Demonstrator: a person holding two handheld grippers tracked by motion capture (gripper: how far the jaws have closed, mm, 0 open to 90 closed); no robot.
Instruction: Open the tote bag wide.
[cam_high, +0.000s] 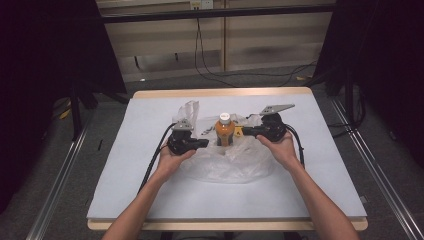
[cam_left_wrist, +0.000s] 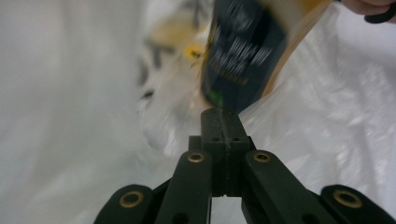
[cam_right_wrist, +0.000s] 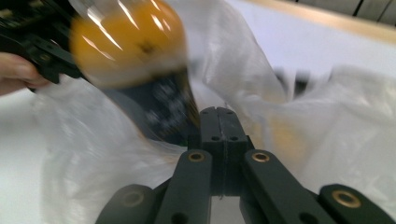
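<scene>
Both grippers' fingers closed beside the bottle (cam_high: 224, 131); its white cap seen from above.

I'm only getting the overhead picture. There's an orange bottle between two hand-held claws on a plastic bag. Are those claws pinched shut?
Observer: Yes. The left gripper has its jaws pressed together with nothing between them.
Operator: And the other one?
Observer: The right gripper is shut the same way, empty.
Operator: What's on the bottle?
Observer: A dark label with pale print, too blurred to read.
Operator: Are the claws touching it?
Observer: Both tips sit right beside its lower part, over the plastic bag; contact I cannot tell.
</scene>
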